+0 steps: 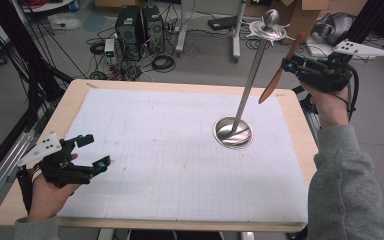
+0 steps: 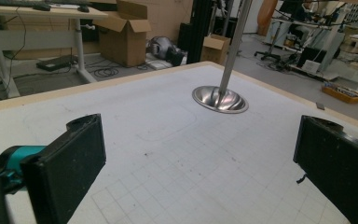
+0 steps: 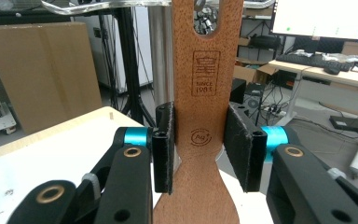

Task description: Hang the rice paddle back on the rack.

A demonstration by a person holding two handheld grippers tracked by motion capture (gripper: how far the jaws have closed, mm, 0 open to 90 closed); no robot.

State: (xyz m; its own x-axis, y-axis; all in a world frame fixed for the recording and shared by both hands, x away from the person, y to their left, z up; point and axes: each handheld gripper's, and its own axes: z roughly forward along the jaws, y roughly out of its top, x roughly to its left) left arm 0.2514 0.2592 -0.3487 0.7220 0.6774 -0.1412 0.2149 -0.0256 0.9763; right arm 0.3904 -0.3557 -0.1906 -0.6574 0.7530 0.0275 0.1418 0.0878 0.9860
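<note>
A steel stand rises from a round base [image 1: 233, 132] on the white mat, its pole [image 1: 250, 82] leaning up to a hooked crown with a ball top [image 1: 268, 25]. My right gripper [image 1: 291, 65] is held high beside the crown, shut on a brown wooden spatula [image 1: 279, 75]; in the right gripper view the jaws clamp the spatula's handle [image 3: 200, 116], whose hanging hole [image 3: 207, 18] is near the stand's crown [image 3: 98, 4]. My left gripper [image 1: 94, 150] rests open at the table's near left. In the left gripper view its jaws stand wide apart, with the stand's base [image 2: 220, 99] ahead.
A white gridded mat [image 1: 170, 150] covers the wooden table [image 1: 70, 100]. On the floor beyond lie computer towers [image 1: 140, 30], cables and cardboard boxes [image 2: 123, 32]. The person's right sleeve [image 1: 350, 185] hangs past the table's right edge.
</note>
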